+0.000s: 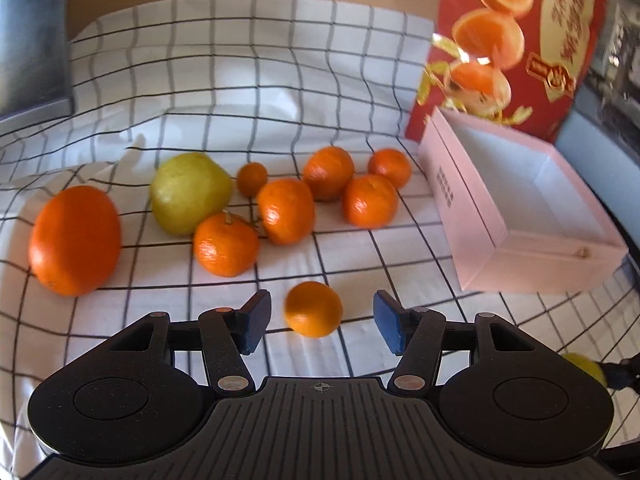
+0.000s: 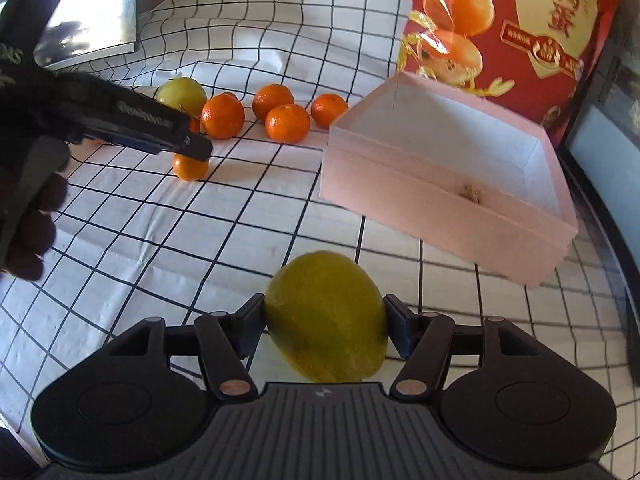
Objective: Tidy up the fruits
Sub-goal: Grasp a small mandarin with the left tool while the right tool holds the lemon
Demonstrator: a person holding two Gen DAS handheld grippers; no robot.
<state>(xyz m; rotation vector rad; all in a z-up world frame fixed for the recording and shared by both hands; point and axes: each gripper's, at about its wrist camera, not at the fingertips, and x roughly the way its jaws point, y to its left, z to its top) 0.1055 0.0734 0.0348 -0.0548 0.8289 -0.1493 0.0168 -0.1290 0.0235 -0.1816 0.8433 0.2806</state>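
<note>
My right gripper [image 2: 325, 322] is clamped on a yellow-green lemon [image 2: 326, 318], both pads pressed against its sides, and I hold it just short of the pink box [image 2: 448, 208], which sits open-topped ahead and to the right on the checked cloth [image 2: 168, 248]. My left gripper [image 1: 316, 320] stands wide, its blue pads [image 1: 256, 318] either side of a small mandarin [image 1: 314, 309] without touching it (there is clear cloth showing on both sides of the fruit). Beyond that mandarin lies the main cluster: a mandarin with a stem [image 1: 226, 245], another just right of it [image 1: 285, 211], three more behind toward the box [image 1: 370, 201], a tiny one [image 1: 251, 179], a pale green pear-like fruit [image 1: 190, 193], and a large orange [image 1: 75, 240] well out to the left. From the right wrist view I see the left gripper's dark body [image 2: 136, 120] reaching over that small mandarin. A red carton printed with oranges [image 1: 516, 40] stands upright right behind the pink box. The box interior looks white; a small tan speck rests by its near wall.
</note>
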